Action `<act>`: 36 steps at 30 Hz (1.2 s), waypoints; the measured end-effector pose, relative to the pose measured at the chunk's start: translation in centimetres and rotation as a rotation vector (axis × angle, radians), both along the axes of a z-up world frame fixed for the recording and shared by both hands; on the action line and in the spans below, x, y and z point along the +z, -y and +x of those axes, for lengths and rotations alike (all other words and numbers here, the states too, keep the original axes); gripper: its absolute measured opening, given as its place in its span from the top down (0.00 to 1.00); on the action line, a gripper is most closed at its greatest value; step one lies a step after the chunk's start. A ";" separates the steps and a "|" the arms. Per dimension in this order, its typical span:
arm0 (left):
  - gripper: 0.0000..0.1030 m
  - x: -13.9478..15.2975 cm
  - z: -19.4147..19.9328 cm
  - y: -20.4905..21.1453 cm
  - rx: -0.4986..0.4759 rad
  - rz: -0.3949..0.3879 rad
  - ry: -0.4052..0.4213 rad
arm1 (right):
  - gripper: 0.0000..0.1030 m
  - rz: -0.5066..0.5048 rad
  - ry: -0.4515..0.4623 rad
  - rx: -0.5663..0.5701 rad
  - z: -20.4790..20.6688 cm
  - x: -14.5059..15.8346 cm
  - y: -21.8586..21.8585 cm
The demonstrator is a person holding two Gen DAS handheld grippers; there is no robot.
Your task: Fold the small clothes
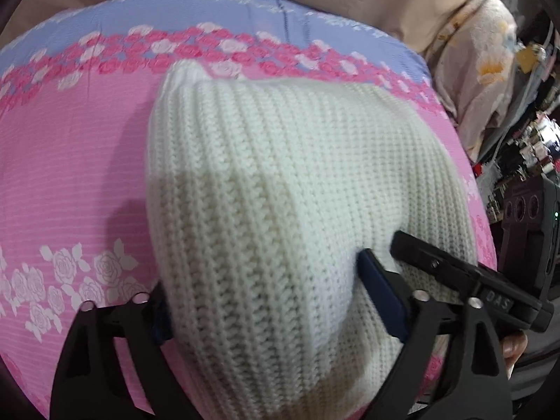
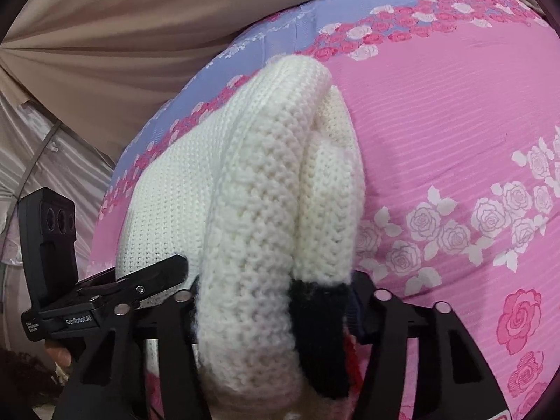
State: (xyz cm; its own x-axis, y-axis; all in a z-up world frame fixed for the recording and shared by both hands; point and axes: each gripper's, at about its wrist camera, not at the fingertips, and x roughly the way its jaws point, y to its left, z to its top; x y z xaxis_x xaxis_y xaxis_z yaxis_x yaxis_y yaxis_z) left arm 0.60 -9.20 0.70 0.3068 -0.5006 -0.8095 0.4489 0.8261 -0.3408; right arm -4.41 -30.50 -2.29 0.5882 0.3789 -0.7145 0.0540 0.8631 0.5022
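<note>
Sweater [image 1: 280, 182]: white, chunky knit, lying on a pink rose-print bedsheet [image 1: 70, 175] with a blue band along its far edge; beige curtain [image 2: 105, 17] behind the bed.

Left wrist view: the knit lies as one broad smooth panel, its near edge rising into the left gripper [image 1: 276, 301]; jaws about three-quarters open, a thick bunch of knit filling the gap; the blue pad of one finger [image 1: 381, 301] dents the wool, the other pad mostly hidden behind the fabric; read as a grip on a bulky edge. The right gripper's finger enters from the right side of this view and lies on the knit just beside it.

Right wrist view: right gripper [image 2: 276, 301] about half open, jaws closed around a rolled, doubled-over thickness of knit; a black trim patch [image 2: 322, 332] at the near end sits between the fingers; cannot tell what part of the garment it is.

Progress, judged: at least one fold is in, given the layered roll in the right view; the garment is not yet a flat compact packet; both ends are lifted off the sheet at the near edge. Left to do: carry the held edge over, lay it flat, release; sleeves cannot be made out.
</note>
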 end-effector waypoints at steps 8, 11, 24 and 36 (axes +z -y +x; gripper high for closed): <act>0.54 6.6 -2.1 -0.4 -0.132 -0.120 0.171 | 0.62 -0.070 0.207 -0.011 -3.8 6.7 -2.2; 0.54 10.4 -3.1 -1.4 -0.167 -0.189 0.283 | 0.62 -0.098 0.339 -0.034 -5.5 10.4 -2.6; 0.46 24.3 -1.0 -11.8 -0.073 -0.326 0.738 | 0.58 -0.025 0.750 0.095 2.5 22.7 -9.6; 0.31 4.7 15.3 -18.6 0.309 0.025 0.295 | 0.54 -0.015 0.234 -0.108 16.2 4.4 -11.7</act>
State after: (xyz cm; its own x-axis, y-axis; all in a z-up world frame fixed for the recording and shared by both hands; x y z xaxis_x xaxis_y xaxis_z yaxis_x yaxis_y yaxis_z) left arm 15.86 9.37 5.41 0.6592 -0.3301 -0.6756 0.2543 0.9434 -0.2128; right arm 11.76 -18.80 2.16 0.7744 0.2953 -0.5596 0.0299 0.8663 0.4986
